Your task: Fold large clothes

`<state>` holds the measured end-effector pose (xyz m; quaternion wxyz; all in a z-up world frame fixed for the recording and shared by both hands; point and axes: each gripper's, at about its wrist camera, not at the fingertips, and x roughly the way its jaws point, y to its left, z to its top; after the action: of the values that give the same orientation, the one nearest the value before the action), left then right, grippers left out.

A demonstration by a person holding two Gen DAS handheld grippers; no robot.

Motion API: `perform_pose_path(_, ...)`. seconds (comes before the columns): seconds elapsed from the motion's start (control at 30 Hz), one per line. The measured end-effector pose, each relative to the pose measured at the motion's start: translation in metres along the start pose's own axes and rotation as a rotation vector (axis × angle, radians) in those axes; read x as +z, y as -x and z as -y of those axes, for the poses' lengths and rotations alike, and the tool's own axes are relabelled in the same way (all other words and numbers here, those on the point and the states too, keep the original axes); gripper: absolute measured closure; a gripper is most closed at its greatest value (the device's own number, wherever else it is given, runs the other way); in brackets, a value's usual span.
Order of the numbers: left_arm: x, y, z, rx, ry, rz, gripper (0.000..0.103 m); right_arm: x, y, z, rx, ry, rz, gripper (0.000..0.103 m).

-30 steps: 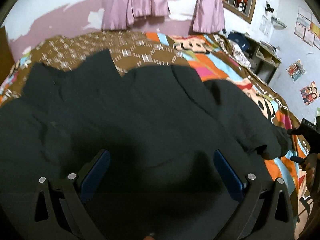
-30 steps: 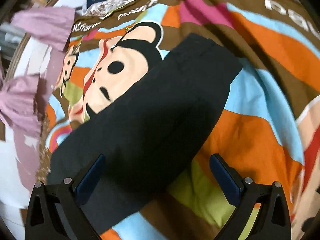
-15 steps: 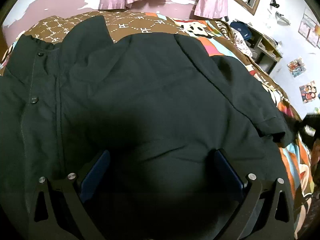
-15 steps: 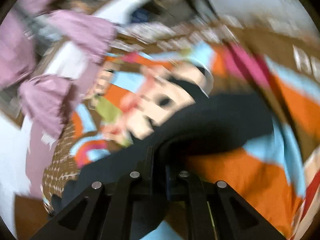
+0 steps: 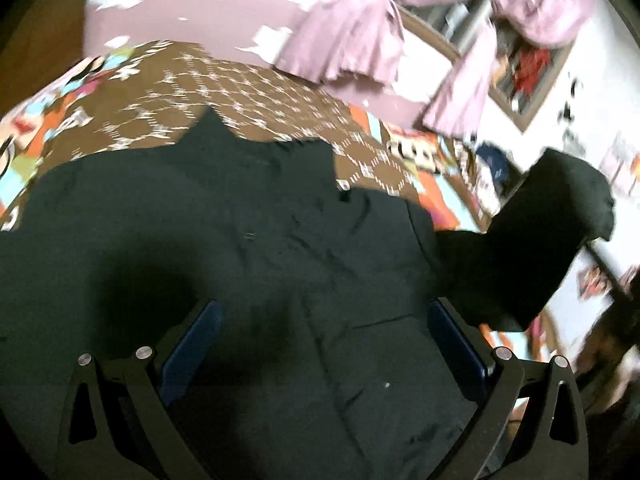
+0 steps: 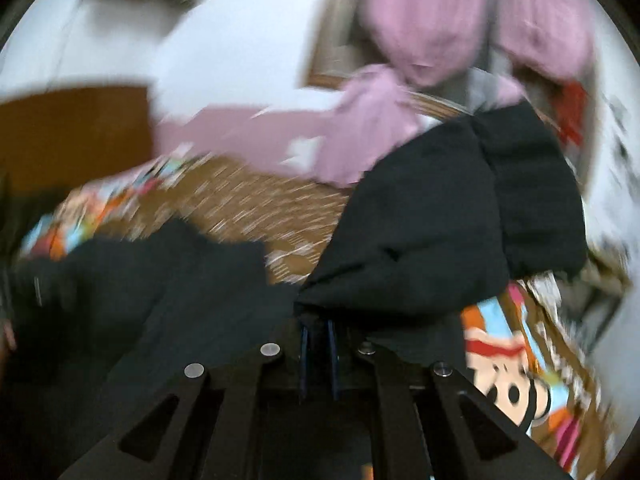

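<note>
Right wrist | right tool clamps jacket sleeve | writing unreadable

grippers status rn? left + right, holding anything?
Left gripper: open, above the dark jacket, holding nothing.
Right gripper: shut on the jacket's sleeve, lifted off the bedspread.

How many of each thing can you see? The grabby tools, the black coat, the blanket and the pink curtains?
Hand-held grippers: 2, left hand-held gripper and right hand-held gripper
Black coat: 1
Colourful cartoon blanket: 1
Pink curtain bunches: 2, one and another
Total: 6
</note>
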<state>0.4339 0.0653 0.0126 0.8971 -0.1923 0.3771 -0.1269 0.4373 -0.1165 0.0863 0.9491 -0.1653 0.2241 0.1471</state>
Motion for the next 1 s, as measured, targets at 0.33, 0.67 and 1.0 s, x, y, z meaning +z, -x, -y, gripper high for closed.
perform_pose_path(0.33, -0.023, 0.064, -0.081, -0.304, 0.28, -0.016, 0.002, -0.085, -0.052, -0.119, 0.217, 0.309, -0.341, 0.073)
perform_pose_path(0.67, -0.008, 0.032, -0.084, -0.203, 0.224, -0.118, 0.002, -0.106, -0.035, -0.102, 0.262, 0.251, -0.29, 0.035)
perform_pose_path(1.0, -0.027, 0.009, -0.058, 0.012, 0.006, -0.194, 0.06, -0.13, -0.008, -0.102, 0.23, 0.302, -0.236, 0.022)
